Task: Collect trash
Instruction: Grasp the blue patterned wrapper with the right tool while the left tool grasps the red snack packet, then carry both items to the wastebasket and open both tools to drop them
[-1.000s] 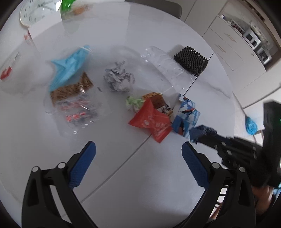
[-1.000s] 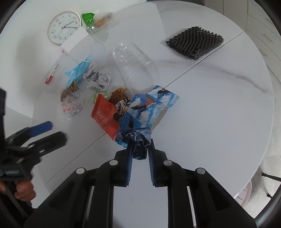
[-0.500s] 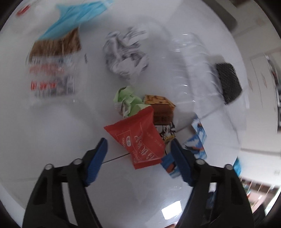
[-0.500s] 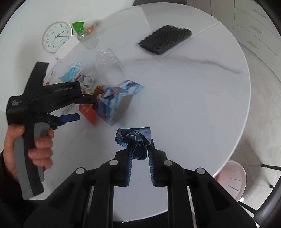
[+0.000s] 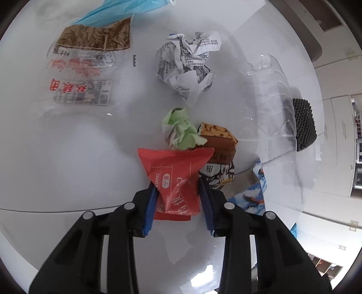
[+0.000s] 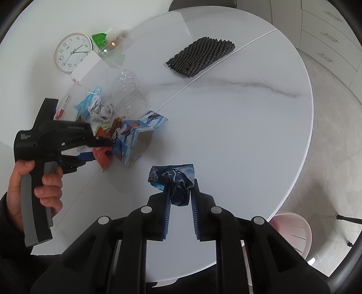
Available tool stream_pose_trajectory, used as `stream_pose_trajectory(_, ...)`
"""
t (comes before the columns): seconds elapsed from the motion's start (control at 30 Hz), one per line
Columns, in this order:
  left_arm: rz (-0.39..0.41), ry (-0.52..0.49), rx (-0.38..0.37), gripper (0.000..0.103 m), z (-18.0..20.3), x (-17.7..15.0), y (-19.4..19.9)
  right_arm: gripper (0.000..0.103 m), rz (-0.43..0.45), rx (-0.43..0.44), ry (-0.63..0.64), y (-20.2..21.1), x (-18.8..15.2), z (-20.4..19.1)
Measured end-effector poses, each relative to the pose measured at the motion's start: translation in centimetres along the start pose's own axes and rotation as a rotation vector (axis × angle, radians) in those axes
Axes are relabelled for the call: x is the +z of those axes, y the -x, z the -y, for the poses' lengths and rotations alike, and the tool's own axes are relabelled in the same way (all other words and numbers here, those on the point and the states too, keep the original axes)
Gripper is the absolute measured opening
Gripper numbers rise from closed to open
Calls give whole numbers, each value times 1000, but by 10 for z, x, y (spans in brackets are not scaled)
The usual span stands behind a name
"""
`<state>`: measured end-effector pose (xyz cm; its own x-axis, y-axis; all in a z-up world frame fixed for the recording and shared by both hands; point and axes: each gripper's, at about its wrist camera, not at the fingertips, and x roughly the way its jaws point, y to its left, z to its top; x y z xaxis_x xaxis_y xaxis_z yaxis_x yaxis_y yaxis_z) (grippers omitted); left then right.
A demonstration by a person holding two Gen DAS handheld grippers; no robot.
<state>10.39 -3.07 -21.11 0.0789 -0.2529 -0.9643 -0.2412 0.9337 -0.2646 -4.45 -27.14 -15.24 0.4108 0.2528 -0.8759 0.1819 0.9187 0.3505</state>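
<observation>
On a round white bench, scattered trash: crumpled printed paper, green tissue wad, brown snack box, clear crushed bottle, clear printed bag, blue face mask, blue patterned carton. Off to the far side, black mesh pad and wall clock.

Left hand-held gripper closed around the lower half of a red snack wrapper, blue pads pressing both edges, wrapper bowed between them and lying against the green wad and the brown box. Right hand-held gripper clamped on a dark blue crumpled wrapper, raised above the bench near its edge. Below that edge, a pale pink bin on the floor, likely the drop point.

Risks, as a judgement: thin, slippery foil sliding out of the left pads on lifting, since only the sides are pinched; green wad or box dragged along, being in contact with the wrapper; blue wrapper missing the bin if released before being well over its opening; light pieces knocked off the bench by a sweeping lift.
</observation>
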Motion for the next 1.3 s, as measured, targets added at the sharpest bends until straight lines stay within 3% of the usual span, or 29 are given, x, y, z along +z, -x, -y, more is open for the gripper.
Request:
stream_pose_trajectory(0.23,33,-162,-1,35,12,-15,26,18,23,-10,7,8,-7,-3)
stream_pose_trajectory(0.5,88,-461,29,35,50,-54,55,18,83,-68,-47,39,-34,12)
stream_pose_trajectory(0.83,10,-795,-47,35,125,-126,50,18,105,-258,-213,95,-123,80)
stream_pose_trajectory(1.17,-80,-1163,-110,35,196,-227,30,20,40,-336,-362,80,-190,135)
stream_pose_trajectory(1.23,-107,-1214,-120,35,204,-244,26,29,26,-331,-387,74,-196,144)
stream_pose_trajectory(1.3,-134,-1260,-133,35,212,-258,19,51,28,-346,-416,74,-201,152)
